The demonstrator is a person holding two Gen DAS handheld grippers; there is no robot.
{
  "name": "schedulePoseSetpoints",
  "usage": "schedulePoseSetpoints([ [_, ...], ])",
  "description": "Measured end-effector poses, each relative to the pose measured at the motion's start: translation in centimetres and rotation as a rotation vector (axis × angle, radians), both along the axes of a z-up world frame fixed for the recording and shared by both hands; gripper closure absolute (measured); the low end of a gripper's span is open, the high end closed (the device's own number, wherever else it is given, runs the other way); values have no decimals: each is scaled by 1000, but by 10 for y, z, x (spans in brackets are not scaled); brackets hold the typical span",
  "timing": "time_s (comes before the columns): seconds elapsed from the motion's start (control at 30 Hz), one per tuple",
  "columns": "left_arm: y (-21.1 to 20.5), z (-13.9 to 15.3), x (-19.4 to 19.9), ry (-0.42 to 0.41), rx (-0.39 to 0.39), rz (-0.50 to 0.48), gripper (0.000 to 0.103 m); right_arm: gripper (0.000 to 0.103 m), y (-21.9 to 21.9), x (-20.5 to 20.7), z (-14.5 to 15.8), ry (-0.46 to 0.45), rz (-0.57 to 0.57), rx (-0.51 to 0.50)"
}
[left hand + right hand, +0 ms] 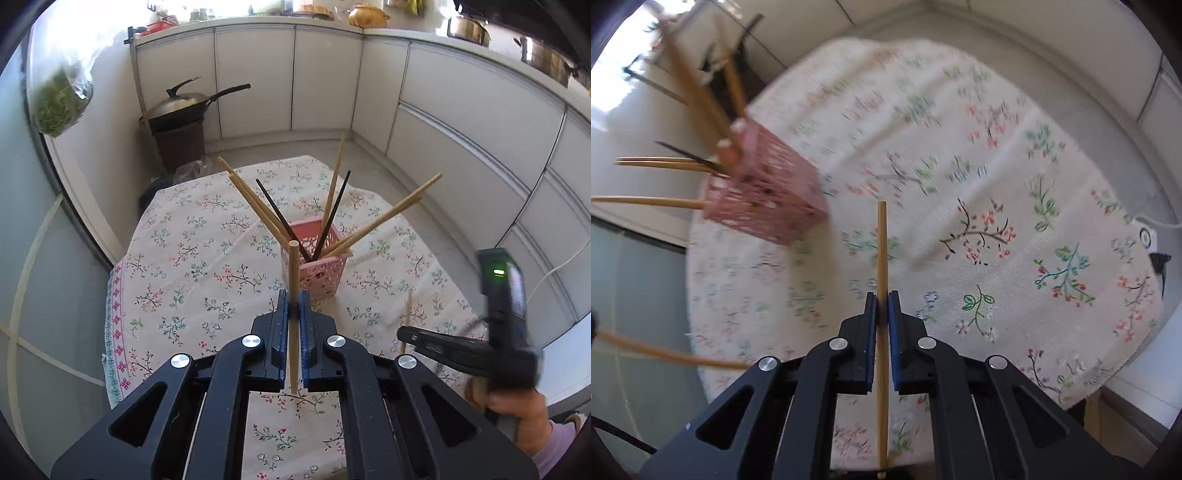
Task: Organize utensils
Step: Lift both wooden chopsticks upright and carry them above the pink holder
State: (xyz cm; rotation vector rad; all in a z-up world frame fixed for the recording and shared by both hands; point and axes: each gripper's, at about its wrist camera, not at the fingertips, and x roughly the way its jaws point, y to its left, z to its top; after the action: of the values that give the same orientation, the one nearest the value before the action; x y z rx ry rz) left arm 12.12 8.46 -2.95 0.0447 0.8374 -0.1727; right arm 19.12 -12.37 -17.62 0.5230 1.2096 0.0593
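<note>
Both the left gripper (294,308) and right gripper (882,308) clamp a slim, pale bamboo chopstick (293,273) each.

My left gripper (294,308) is clamped on a wooden chopstick (293,280), right gripper (882,308) likewise pinching its own chopstick (882,251), both w/ fingers nearly closed.

Matt wooden chopstick (293,266), perforated pink plastic basket (321,275), woven floral cloth tablecloth (192,258).
</note>
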Motion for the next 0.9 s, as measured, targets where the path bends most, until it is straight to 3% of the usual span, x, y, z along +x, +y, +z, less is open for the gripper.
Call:
schedulePoseSetpoints([
  [0.23,9,16,-7,-49,-51,24,98,97,2,-43,82,-240,71,-11],
  [0.37,10,22,-9,-69,-60,36,98,96,1,-55,110,-319,87,17],
  [0.67,9,54,-3,-160,-63,57,98,96,-14,-56,186,-504,62,118],
  [0.9,10,101,12,-281,-136,85,98,96,-34,-45,238,-625,15,169],
])
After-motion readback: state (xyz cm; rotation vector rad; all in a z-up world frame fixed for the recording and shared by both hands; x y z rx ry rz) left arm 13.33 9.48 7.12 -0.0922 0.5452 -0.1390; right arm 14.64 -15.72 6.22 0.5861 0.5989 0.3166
